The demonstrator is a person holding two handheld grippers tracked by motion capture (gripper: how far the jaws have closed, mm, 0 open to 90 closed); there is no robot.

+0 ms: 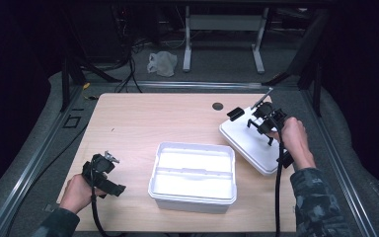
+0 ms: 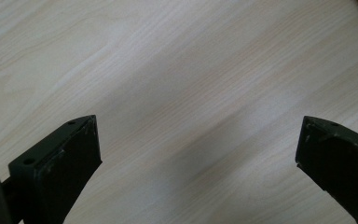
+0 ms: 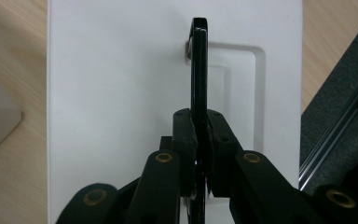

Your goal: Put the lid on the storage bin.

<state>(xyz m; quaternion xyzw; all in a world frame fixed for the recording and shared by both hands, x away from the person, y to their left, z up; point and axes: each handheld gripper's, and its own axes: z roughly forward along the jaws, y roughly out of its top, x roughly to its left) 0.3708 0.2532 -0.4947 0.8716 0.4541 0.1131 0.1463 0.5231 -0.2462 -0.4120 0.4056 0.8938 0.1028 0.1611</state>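
Near the table's [image 1: 128,113] front left corner, left gripper [image 1: 109,173] with jaws spread wide over bare wood, nothing between. At the front edge's middle, open white box [image 1: 193,174]. Farther back at the right edge, right gripper [image 3: 198,128] clamped on the black handle [image 3: 199,65] of the white lid [image 1: 249,140].

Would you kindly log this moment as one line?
right gripper: shut on lid handle | lid: right of box | left gripper: open over table
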